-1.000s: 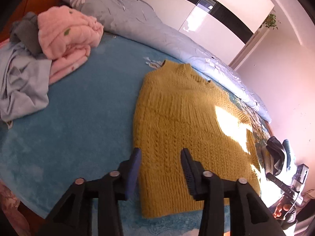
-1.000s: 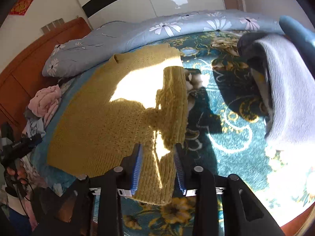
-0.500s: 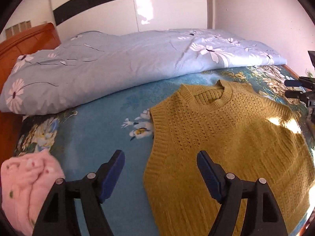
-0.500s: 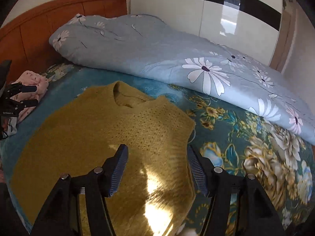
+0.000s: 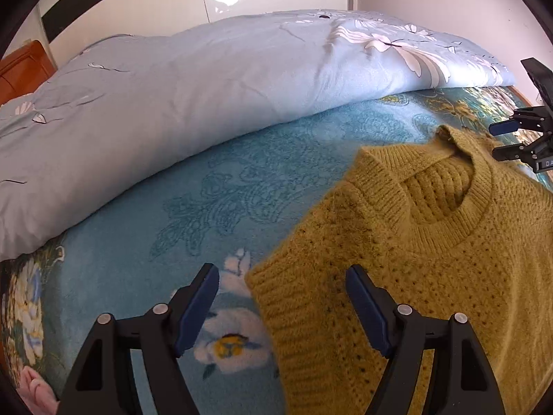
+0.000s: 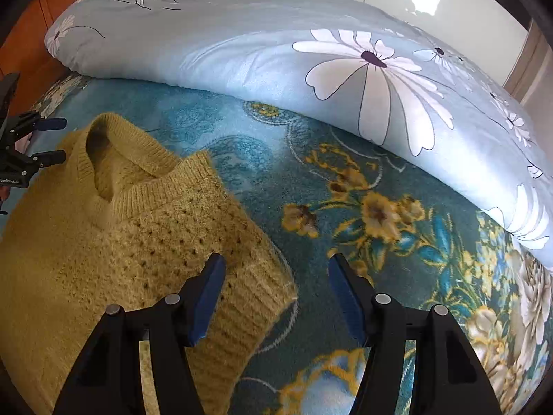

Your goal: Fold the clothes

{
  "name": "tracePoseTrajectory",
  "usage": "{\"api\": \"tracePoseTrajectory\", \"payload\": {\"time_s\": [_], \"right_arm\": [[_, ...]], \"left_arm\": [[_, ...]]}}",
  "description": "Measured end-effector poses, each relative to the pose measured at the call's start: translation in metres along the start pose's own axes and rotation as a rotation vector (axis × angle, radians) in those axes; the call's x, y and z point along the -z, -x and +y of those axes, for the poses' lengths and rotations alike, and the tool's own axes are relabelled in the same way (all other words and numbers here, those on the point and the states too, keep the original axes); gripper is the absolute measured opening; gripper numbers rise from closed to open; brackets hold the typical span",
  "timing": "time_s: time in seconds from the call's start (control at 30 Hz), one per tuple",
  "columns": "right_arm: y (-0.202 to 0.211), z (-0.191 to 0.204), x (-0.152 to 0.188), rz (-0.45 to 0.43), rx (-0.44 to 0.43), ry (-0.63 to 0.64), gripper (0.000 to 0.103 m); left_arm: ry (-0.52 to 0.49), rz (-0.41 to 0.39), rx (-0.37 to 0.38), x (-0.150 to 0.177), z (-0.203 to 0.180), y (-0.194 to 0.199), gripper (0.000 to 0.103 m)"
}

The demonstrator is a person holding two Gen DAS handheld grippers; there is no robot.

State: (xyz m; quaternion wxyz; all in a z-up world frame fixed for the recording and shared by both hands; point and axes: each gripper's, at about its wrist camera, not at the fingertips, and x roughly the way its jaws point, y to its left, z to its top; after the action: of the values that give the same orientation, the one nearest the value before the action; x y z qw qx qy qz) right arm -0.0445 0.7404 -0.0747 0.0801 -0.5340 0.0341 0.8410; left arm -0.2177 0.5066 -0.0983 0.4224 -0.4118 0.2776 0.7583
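Both tongs, left gripper (image 5: 281, 297) and right gripper (image 6: 276, 285), gape wide and empty, each straddling a shoulder corner of the vest (image 5: 432, 269) lying flat near the quilt (image 5: 207, 103). Probably pinch both ribbed edges evenly, lift together.

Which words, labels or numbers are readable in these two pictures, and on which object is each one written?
"GenRobot.AI": white print on the black body of the left tool, seen at the left edge of the right wrist view.
"DA": white letters, cut off by the picture edge, on the right tool in the left wrist view.
No other readable text.
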Motion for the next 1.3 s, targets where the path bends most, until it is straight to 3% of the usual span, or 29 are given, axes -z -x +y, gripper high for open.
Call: {"api": "tracePoseTrajectory", "payload": {"time_s": [0.07, 0.13, 0.17, 0.23, 0.27, 0.3, 0.47, 0.53, 0.67, 0.8, 0.97, 1.1, 1.2, 1.3], "right_arm": [[-0.007, 0.002, -0.001, 0.009, -0.017, 0.002, 0.063], [-0.009, 0.004, -0.001, -0.001, -0.041, -0.018, 0.049], [-0.009, 0.005, -0.001, -0.003, -0.055, -0.033, 0.042], [-0.008, 0.006, -0.002, -0.003, -0.082, -0.063, 0.019], [-0.007, 0.011, -0.002, 0.0, -0.075, -0.054, 0.015], [-0.005, 0.016, -0.003, 0.003, -0.05, -0.035, 0.013], [0.034, 0.014, -0.009, -0.066, 0.049, -0.06, 0.011], [0.059, 0.011, -0.01, -0.116, 0.06, -0.092, 0.011], [0.11, 0.037, -0.004, -0.205, 0.076, -0.032, 0.011], [0.169, 0.063, 0.018, -0.335, 0.058, -0.012, 0.011], [0.23, 0.104, 0.081, -0.489, 0.045, 0.029, 0.011], [0.259, 0.139, 0.154, -0.567, 0.041, 0.055, 0.011], [0.26, 0.162, 0.212, -0.553, 0.008, 0.048, 0.011], [0.235, 0.177, 0.26, -0.461, -0.008, 0.025, 0.011]], "left_arm": [[0.005, 0.01, 0.02, -0.001, 0.0, -0.01, 0.078], [0.032, 0.002, 0.061, 0.0, 0.002, -0.012, 0.07], [0.047, 0.001, 0.088, 0.0, 0.003, -0.011, 0.058], [0.065, -0.005, 0.122, 0.001, 0.002, -0.008, 0.041], [0.062, -0.011, 0.12, 0.001, 0.0, -0.006, 0.022], [0.062, -0.018, 0.12, 0.001, -0.001, -0.003, 0.012], [0.098, -0.071, 0.1, -0.005, 0.002, 0.03, 0.011], [0.116, -0.101, 0.096, -0.008, 0.005, 0.051, 0.011], [0.096, -0.183, 0.098, -0.003, -0.004, 0.105, 0.011], [0.064, -0.292, 0.108, 0.019, -0.021, 0.17, 0.011], [0.013, -0.413, 0.074, 0.077, -0.05, 0.238, 0.011], [0.014, -0.494, 0.085, 0.143, -0.072, 0.275, 0.012], [0.014, -0.486, 0.089, 0.196, -0.091, 0.281, 0.014], [0.062, -0.428, 0.109, 0.24, -0.102, 0.272, 0.014]]}}
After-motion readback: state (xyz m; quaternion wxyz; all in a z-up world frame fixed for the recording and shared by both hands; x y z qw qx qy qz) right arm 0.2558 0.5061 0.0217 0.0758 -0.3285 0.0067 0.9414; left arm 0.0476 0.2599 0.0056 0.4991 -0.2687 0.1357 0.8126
